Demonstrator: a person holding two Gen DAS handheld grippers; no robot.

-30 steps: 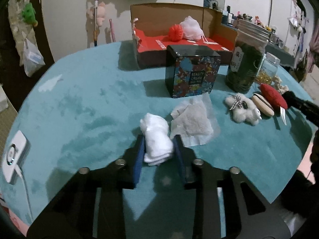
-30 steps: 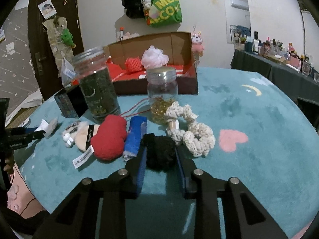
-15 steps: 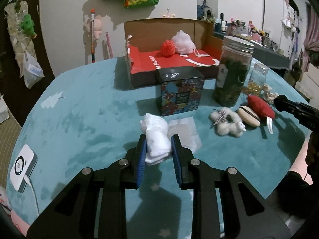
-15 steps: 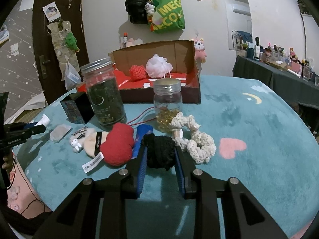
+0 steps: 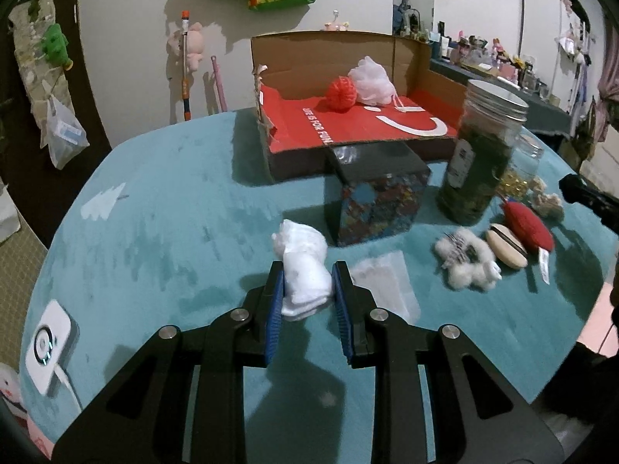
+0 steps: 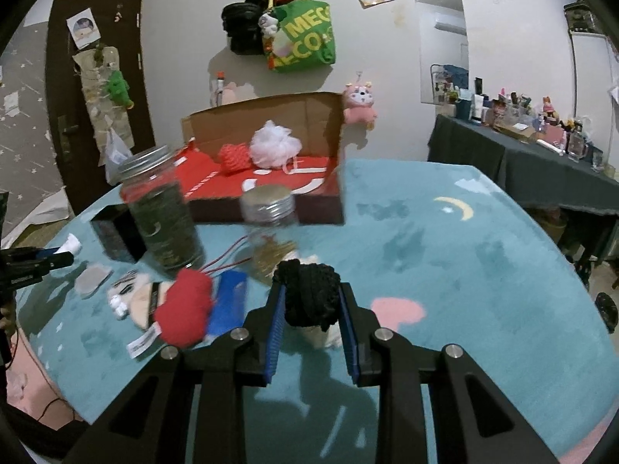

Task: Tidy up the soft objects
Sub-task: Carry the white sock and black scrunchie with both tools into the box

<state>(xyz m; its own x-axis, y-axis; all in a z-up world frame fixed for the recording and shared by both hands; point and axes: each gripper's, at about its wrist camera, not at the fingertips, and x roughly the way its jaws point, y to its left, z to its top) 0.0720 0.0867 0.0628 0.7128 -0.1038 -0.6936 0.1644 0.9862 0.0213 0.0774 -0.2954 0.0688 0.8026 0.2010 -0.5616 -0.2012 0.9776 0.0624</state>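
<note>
In the left wrist view my left gripper [image 5: 306,290] is shut on a white soft bundle [image 5: 303,266], held above the teal table. In the right wrist view my right gripper [image 6: 312,301] is shut on a black knitted scrunchie [image 6: 308,293], lifted off the table. Straight ahead stands an open cardboard box [image 5: 348,127] with a red floor; a red ball [image 5: 341,92] and a white mesh puff [image 5: 370,81] lie inside. The same box [image 6: 267,181] shows in the right wrist view. A cream scrunchie [image 6: 323,338] peeks out below the black one.
A patterned black box [image 5: 377,201], a tall jar of green stuff [image 5: 481,162] and a small glass jar [image 6: 271,232] stand before the cardboard box. A red plush heart [image 6: 185,305], a fluffy white toy [image 5: 466,263], a blue tube [image 6: 228,301], a clear bag [image 5: 387,286] and a white device [image 5: 48,352] lie around.
Both grippers have risen with their loads: the white bundle has left the table beside the clear bag, and the black scrunchie has come up off the cream scrunchie.
</note>
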